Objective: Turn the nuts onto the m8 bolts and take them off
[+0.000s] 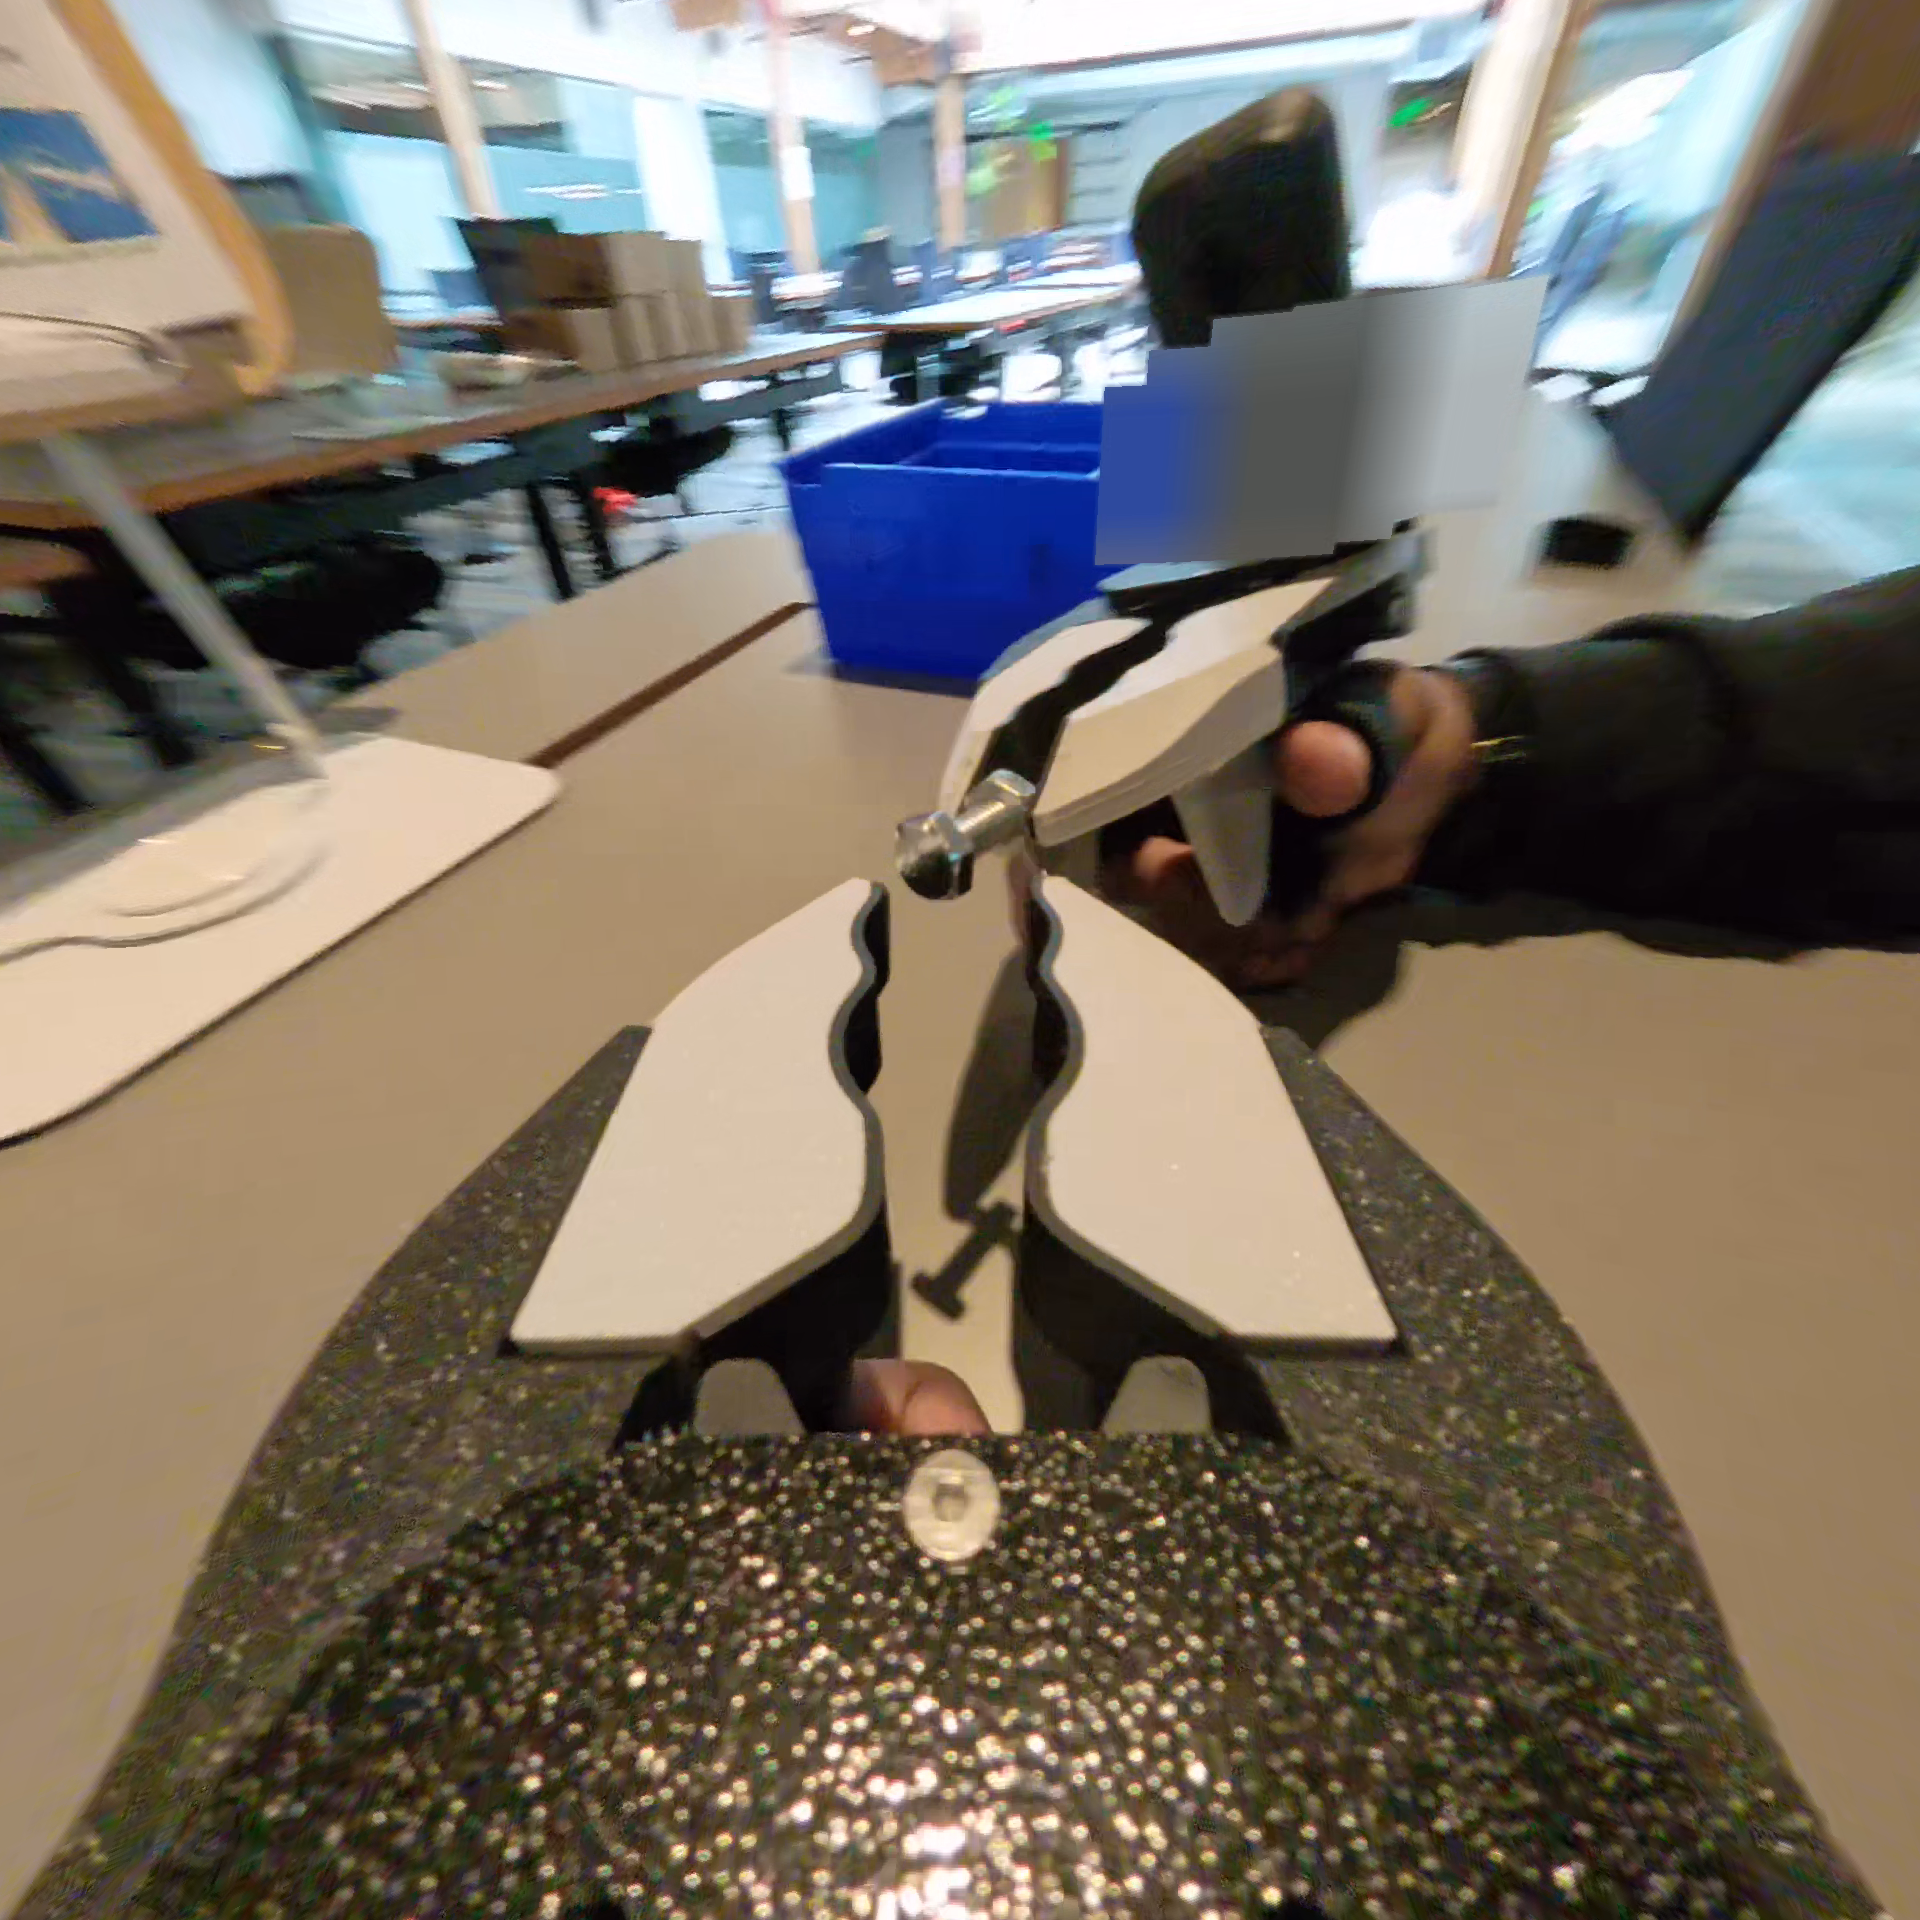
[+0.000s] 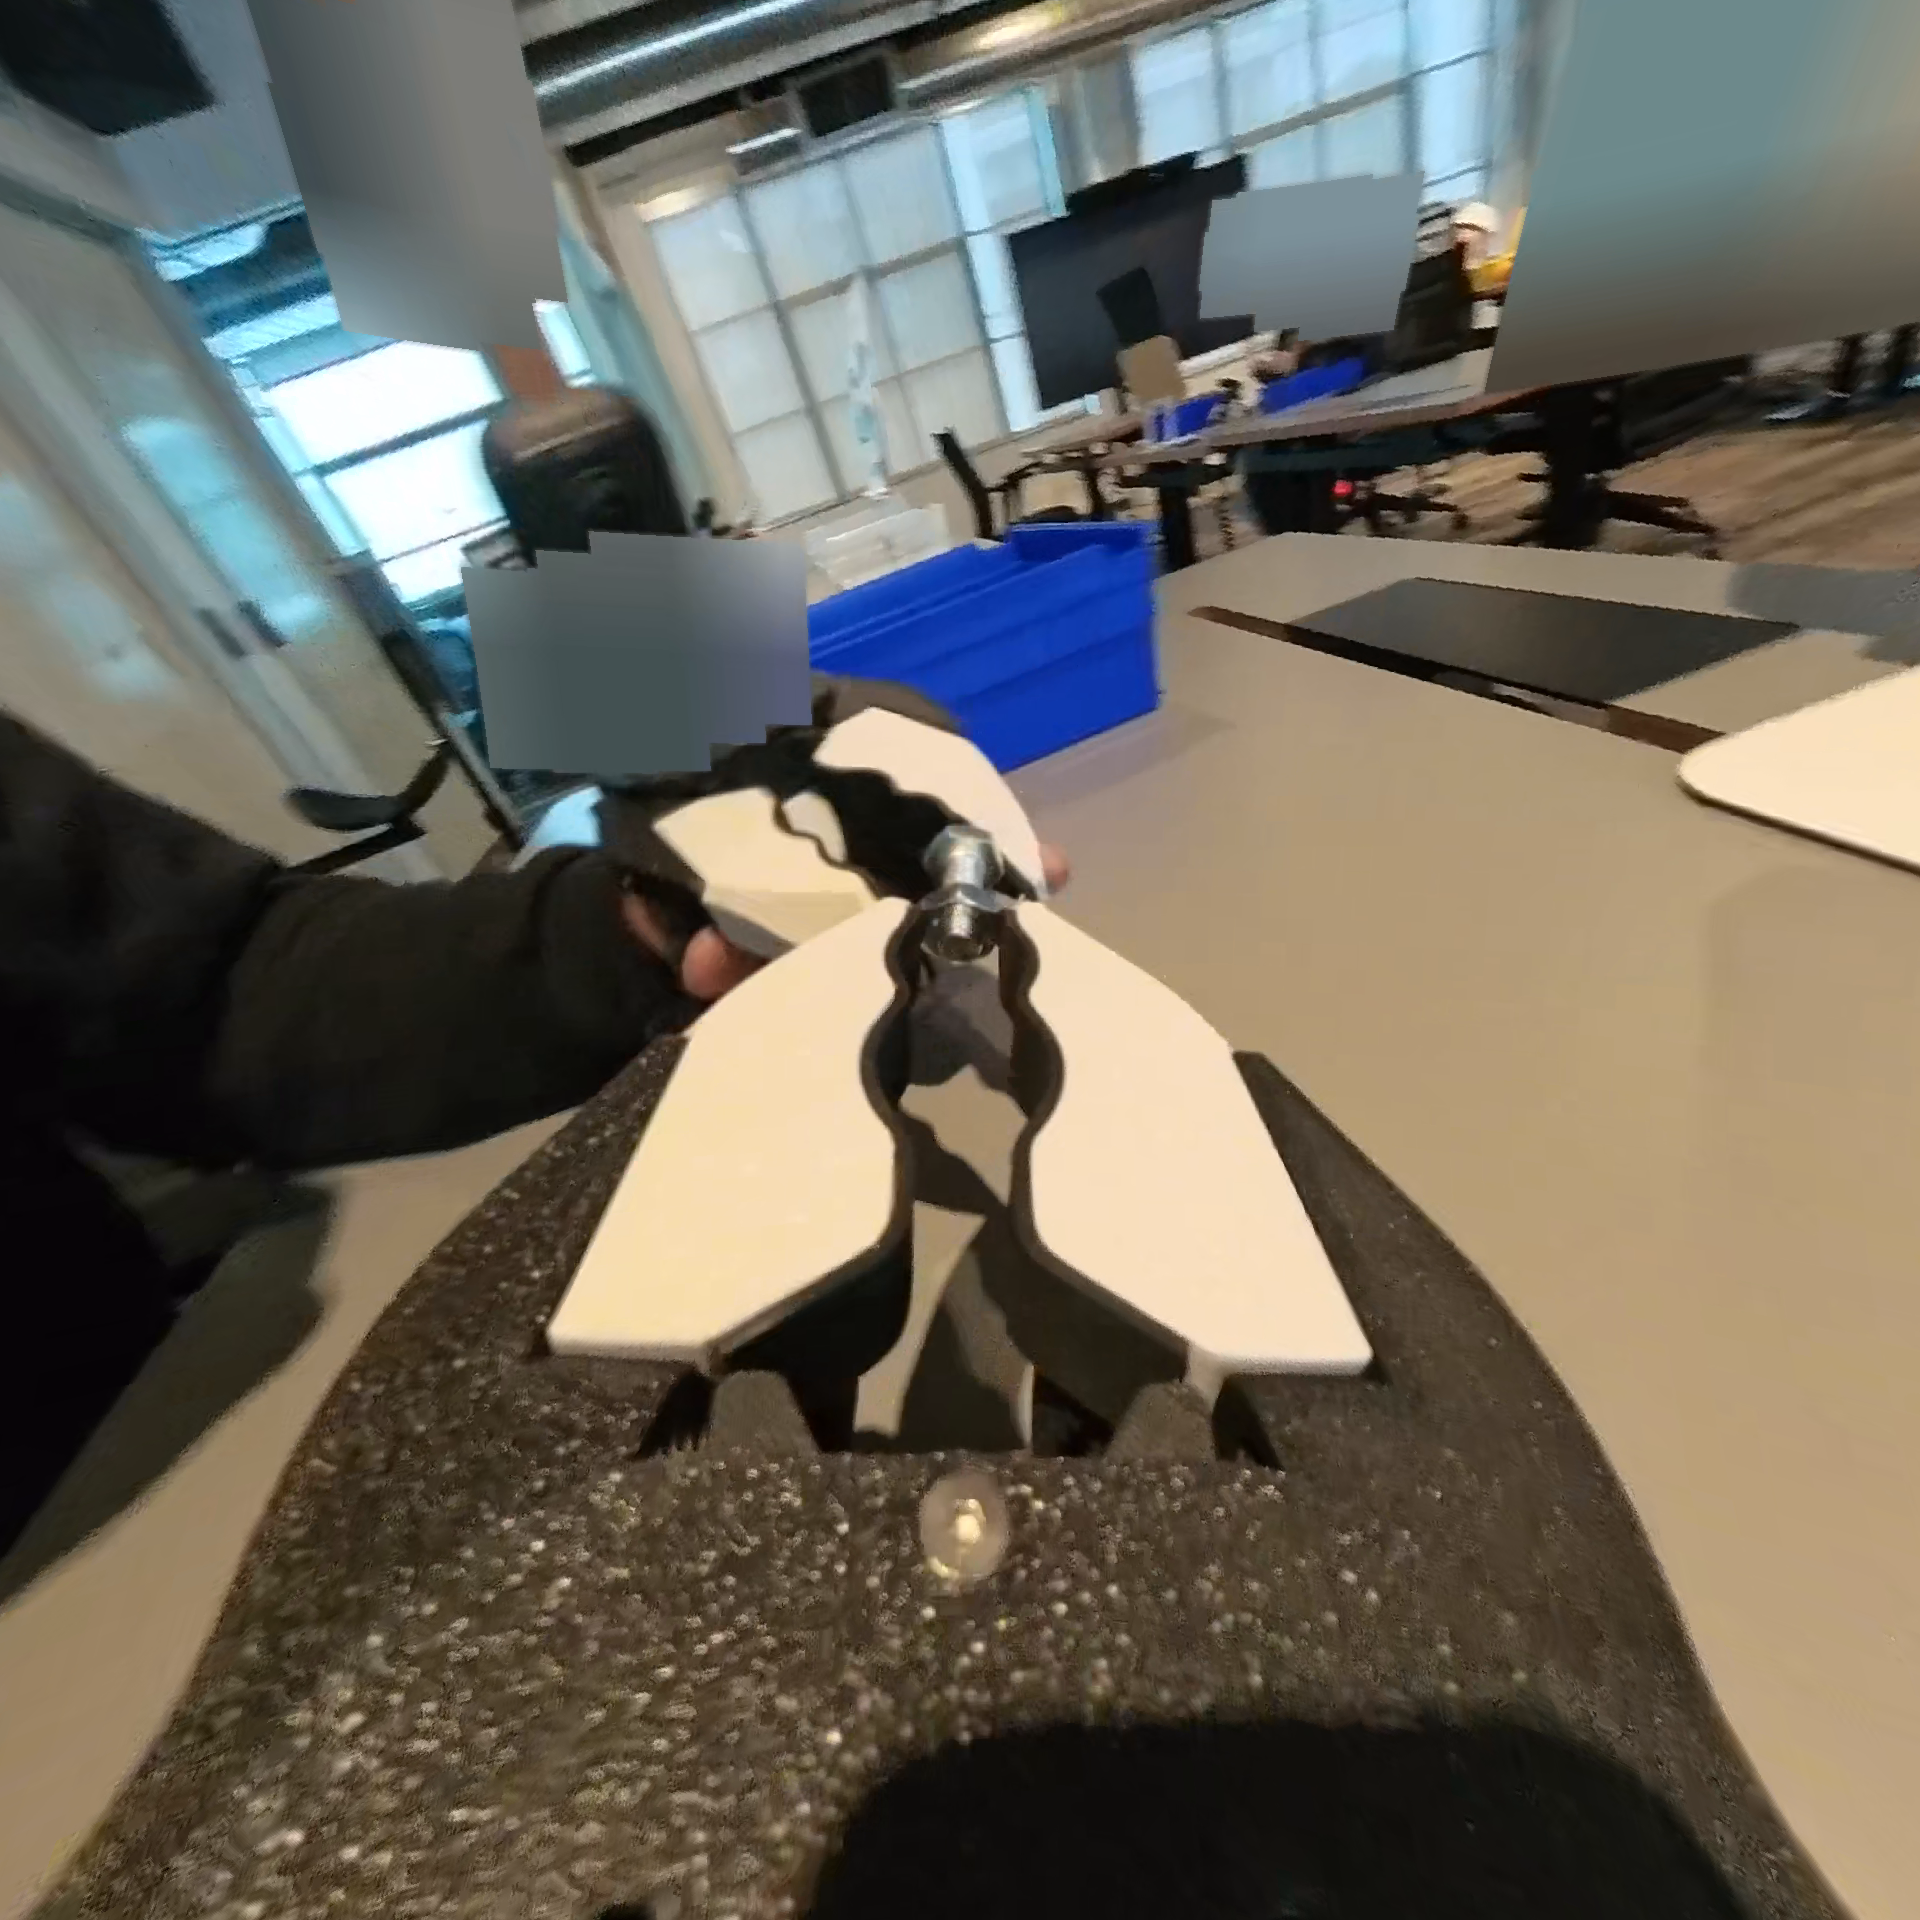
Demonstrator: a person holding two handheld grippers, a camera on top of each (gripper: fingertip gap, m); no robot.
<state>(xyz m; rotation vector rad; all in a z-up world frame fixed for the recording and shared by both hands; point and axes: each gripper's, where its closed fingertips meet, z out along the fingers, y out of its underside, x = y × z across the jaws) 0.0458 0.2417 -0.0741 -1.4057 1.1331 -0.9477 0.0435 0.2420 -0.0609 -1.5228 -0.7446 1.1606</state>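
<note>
Grey desk point(image 1: 1558, 1195) under both: right claw point(image 2: 961, 925) clamps the bolt point(image 2: 956, 914); only the left wrist view shows the left claw point(image 1: 956, 914) narrowly parted, empty, beside the nut point(image 1: 935, 852).

The left gripper point(image 1: 956, 904) has two pale grey, flat fingers point(image 1: 727, 1122) with wavy black inner edges, set in a black, glitter-speckled body with a small clear screw point(image 1: 951, 1504) at its middle. The right gripper point(image 2: 961, 935) is built alike, its fingers off-white. Both hands wear black fingerless gloves point(image 1: 1361, 717) and black sleeves point(image 2: 260, 987).
</note>
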